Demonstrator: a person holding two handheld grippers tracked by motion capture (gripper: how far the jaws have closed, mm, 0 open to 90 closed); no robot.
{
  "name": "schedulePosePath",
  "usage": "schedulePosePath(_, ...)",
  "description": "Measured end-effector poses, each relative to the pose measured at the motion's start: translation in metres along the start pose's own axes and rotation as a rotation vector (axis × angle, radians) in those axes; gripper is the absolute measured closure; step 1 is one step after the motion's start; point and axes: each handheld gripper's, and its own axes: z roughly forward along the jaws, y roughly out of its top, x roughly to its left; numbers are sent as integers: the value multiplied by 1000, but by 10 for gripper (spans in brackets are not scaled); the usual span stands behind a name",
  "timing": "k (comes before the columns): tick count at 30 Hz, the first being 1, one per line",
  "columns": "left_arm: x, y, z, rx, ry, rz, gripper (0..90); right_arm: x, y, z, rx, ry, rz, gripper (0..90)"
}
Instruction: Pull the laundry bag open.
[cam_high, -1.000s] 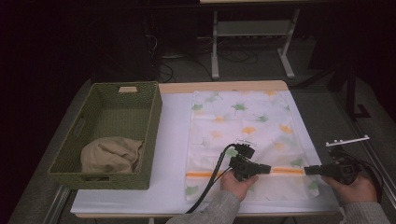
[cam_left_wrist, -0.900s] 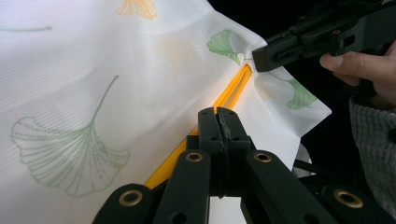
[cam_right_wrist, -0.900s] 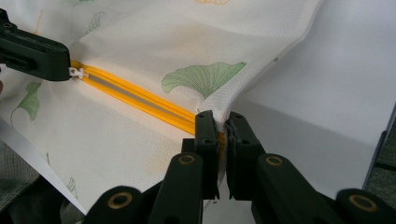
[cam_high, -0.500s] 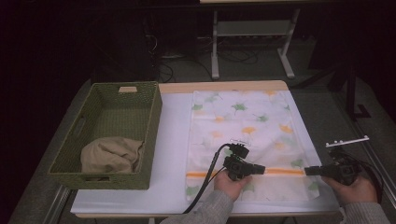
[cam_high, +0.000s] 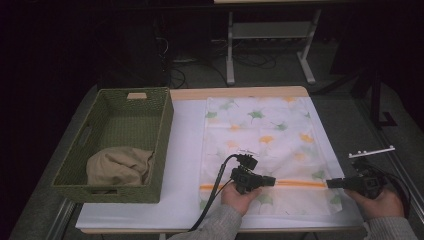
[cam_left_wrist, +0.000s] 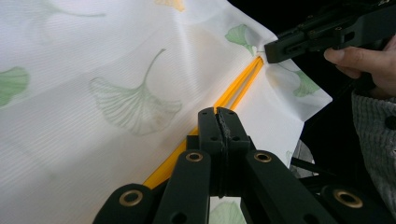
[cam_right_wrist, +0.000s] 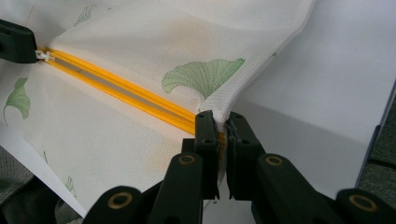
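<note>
Zippered bag (cam_high: 260, 125), white with a leaf print, lies flat on the right half of the counter (cam_high: 185, 150). Its orange zipper (cam_high: 300, 183) runs along the bag's near end, parallel to the counter's near edge.

I have both grippers on that line. The right gripper (cam_high: 332, 183) sits toward the counter's near right corner. In the right gripper view its fingers (cam_right_wrist: 205, 135) are pressed together on the bag's hem just where the zipper ends, lifting the cloth a little. The left gripper (cam_high: 270, 181) is about midway along the zipper. Its fingers (cam_left_wrist: 208, 126) are shut tight, and from the right gripper view they appear to pinch the small white zipper pull (cam_right_wrist: 44, 56).

What matters for the next move is the line between the two. The zipper's long axis runs straight from one set of fingers to the other, and between them the two orange tapes seem to lie slightly apart, so I judge that stretch is open. The stretch left to travel lies beyond the left gripper, toward the basket (cam_high: 160, 125). I would keep the right end anchored and draw the pull straight along the axis, level with the near edge, so the cloth stays taut.
</note>
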Motion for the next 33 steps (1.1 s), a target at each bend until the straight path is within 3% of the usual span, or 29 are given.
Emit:
schedulePosePath(10,5,-4,-12,-3,18,2,899,0,0,1,7,-9,-3,839)
schedulePosePath(15,10,-8,-20,-11,20,-26,899,1,0,-1,3,-10,-10,839)
schedulePosePath(25,14,-13,-34,-20,40,-37,899,4,0,0,8,-19,-16,839)
schedulePosePath(33,15,-14,-42,-21,59,-29,900,4,0,0,3,-18,-12,839)
